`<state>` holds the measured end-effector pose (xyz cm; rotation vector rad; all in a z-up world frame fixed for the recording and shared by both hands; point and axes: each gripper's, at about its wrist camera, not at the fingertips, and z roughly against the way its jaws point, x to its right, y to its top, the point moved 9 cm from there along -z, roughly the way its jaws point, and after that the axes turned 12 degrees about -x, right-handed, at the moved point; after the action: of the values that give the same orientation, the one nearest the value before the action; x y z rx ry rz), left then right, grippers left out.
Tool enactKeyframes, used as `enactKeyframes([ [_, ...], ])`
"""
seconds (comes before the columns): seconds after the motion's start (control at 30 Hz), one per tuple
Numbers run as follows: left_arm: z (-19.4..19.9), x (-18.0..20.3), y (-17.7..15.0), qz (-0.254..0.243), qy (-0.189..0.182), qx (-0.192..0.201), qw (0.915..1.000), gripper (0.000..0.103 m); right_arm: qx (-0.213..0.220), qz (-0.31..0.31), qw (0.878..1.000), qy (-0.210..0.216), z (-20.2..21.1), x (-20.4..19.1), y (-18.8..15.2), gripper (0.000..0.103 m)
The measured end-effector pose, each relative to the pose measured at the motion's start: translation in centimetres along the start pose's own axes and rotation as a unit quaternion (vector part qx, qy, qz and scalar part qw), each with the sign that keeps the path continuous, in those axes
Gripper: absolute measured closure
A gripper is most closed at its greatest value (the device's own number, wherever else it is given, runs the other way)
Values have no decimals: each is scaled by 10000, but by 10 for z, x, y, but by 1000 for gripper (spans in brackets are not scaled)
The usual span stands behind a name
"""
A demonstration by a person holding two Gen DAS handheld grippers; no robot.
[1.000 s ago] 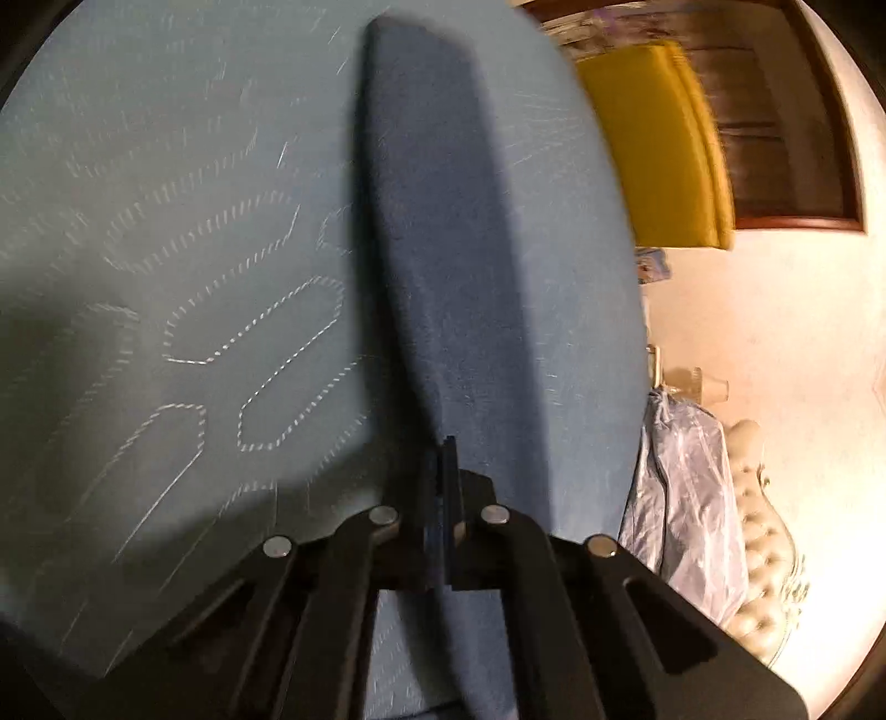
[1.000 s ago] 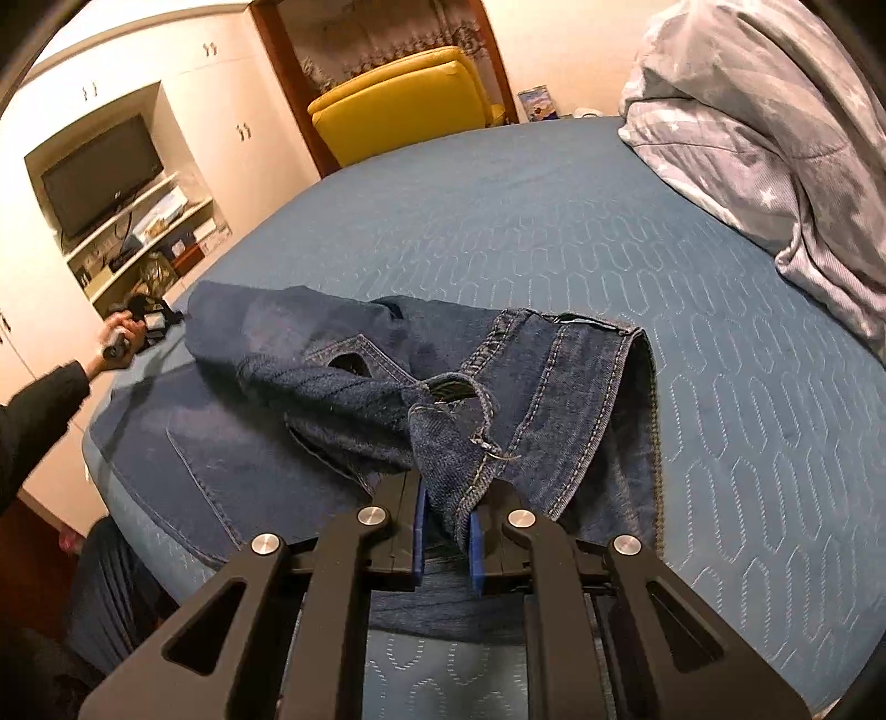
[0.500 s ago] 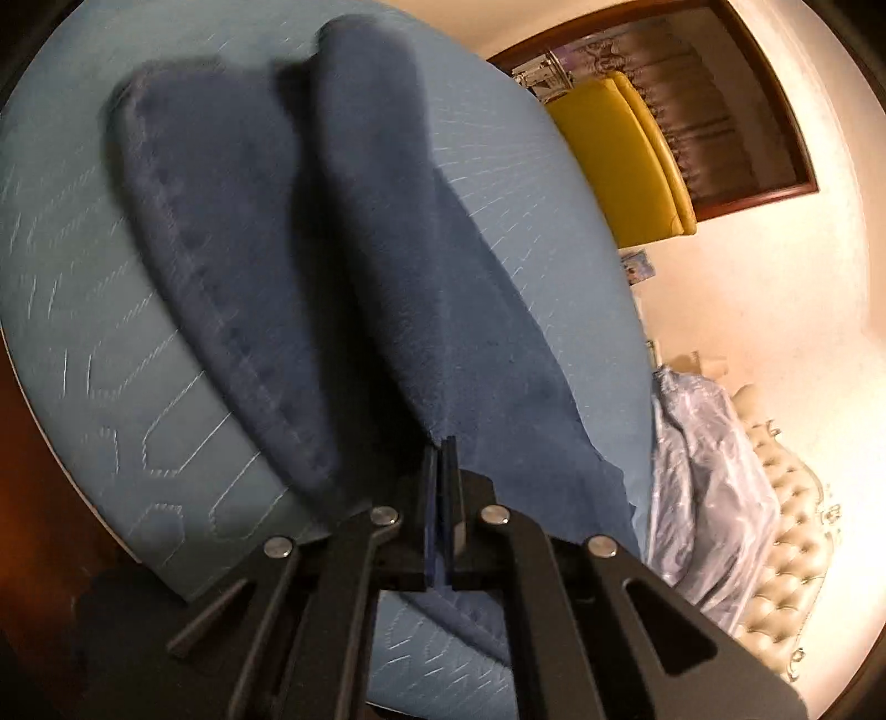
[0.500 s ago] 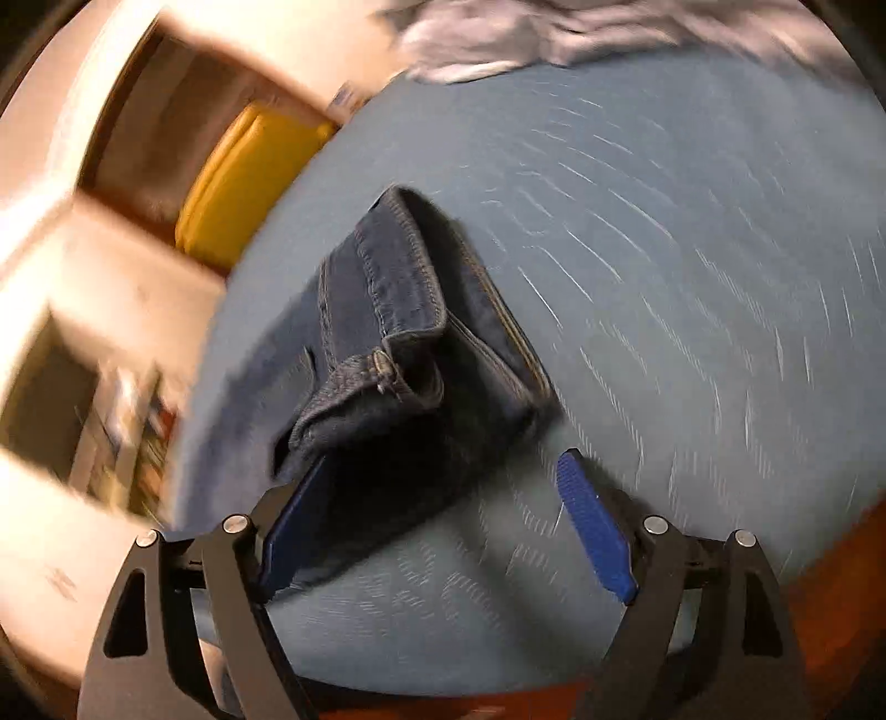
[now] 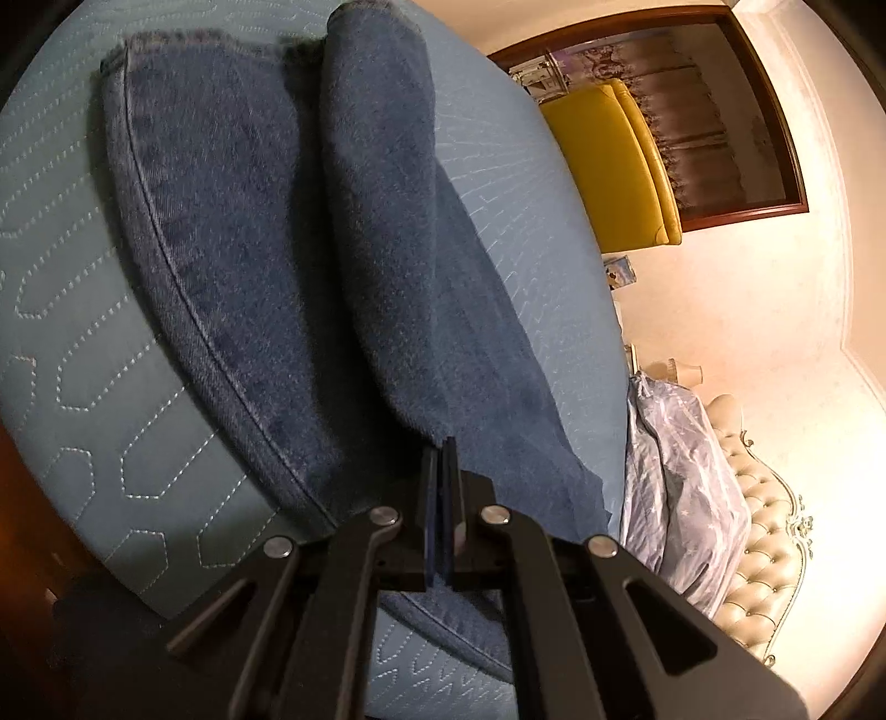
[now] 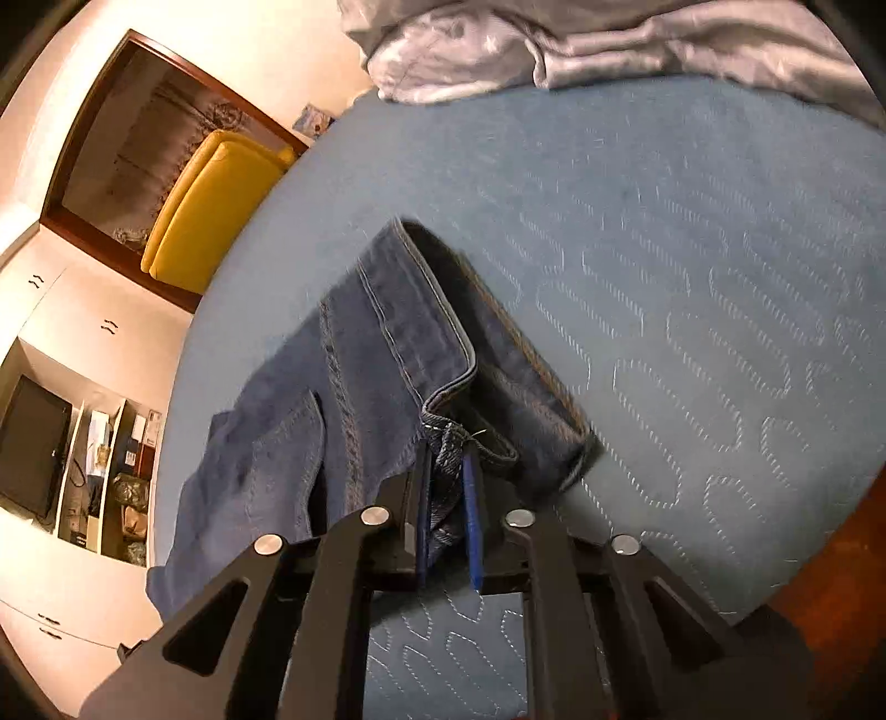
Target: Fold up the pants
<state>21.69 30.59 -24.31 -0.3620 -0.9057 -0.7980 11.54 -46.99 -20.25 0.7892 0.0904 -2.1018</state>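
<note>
Fig.: Fold pants, mid-fold, both ends gripped. Left tongs (image 5: 441, 482) are together, clamped on a thin edge of the leg fabric; the pants (image 5: 310, 266) run away from the tips up the bed (image 5: 72, 343), one leg doubled beside the other w/ the hem seam curving at left. Right tongs (image 6: 447, 487) have just been closing, w/ denim between the blue pads (image 6: 469, 498): they now pinch the waistband (image 6: 421, 332) corner by the belt loop, the rest of the waist lying just beyond the tips and the seat trailing off to the left of that view. Step in hand, as judged: re-grip done at the waist, next carry one end over the other. To do it well: keep both grips firm, lift only enough for the cloth to clear the quilt, move both hands at the same pace so the fold line stays straight, and line up edges before letting go. Risk: the right grip holds only a small bunched corner, so it may slip under tension; the left-view leg pair is not yet squared, so a skewed stack is likely w/o a tug to flatten. Grey duvet (image 6: 609, 44) lies well apart at the bed's far side, no obstacle.
</note>
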Motion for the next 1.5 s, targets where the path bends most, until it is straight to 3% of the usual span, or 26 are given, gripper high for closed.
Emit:
enactKeyframes([
  [0.17,42,7,-25,-78,118,498,9987,103,315,440,9972,-522,34,-11,8,96],
  [0.27,29,-15,-34,-24,205,242,9995,103,-61,288,9966,-764,12,10,8,96],
  [0.33,31,-22,-33,55,-93,262,9996,103,-142,396,9946,-948,2,14,2,96],
  [0.37,35,-24,-30,40,-93,380,9992,101,-134,447,9936,-1031,1,15,0,96],
  [0.43,39,-27,-21,150,-373,449,9982,73,-165,407,9936,-1036,-2,19,1,96],
  [0.57,31,-38,8,479,-482,414,9968,72,-204,596,9885,-1378,-12,16,0,96],
  [0.63,14,-47,11,706,-386,127,9967,72,-185,743,9844,-1587,-13,13,-2,96],
  [0.7,1,-39,5,568,-319,-73,9979,71,-155,877,9805,-1754,-14,13,-4,96],
  [0.73,-3,-35,5,444,-152,-69,9989,71,-152,926,9790,-1810,-15,13,-5,96],
  [0.8,-1,-24,18,107,553,254,9981,72,-175,972,9773,-1876,-18,14,-6,96],
  [0.87,-8,7,39,-694,1284,572,9876,69,-196,986,9762,-1921,-19,14,-5,96],
  [0.93,-44,37,48,-1227,1598,176,9793,40,-210,1005,9750,-1971,-19,14,-5,96],
  [1.0,-89,63,51,-1846,1932,-226,9634,32,-222,999,9744,-2004,-21,13,-5,96],
  [1.07,-107,76,48,-2220,2279,-223,9478,32,-242,1015,9730,-2060,-20,12,-6,96],
  [1.1,-112,83,46,-2372,2362,-210,9421,30,-250,1028,9722,-2088,-20,12,-6,96],
  [1.17,-114,96,27,-2733,2033,-219,9400,22,-269,1057,9711,-2124,-21,12,-5,95],
  [1.27,-102,92,14,-3172,2280,-89,9205,19,-313,1075,9702,-2149,-23,13,-5,95],
  [1.3,-89,87,15,-3092,2247,61,9241,19,-315,1074,9700,-2156,-23,12,-6,95],
  [1.37,-45,64,19,-2382,1564,338,9579,19,-306,1081,9700,-2157,-23,13,-6,95],
  [1.43,-5,30,53,-1287,745,696,9864,25,-298,1092,9703,-2139,-24,14,-6,95],
  [1.5,27,-9,94,-368,237,1008,9939,38,-301,1106,9701,-2141,-26,14,-6,95],
])
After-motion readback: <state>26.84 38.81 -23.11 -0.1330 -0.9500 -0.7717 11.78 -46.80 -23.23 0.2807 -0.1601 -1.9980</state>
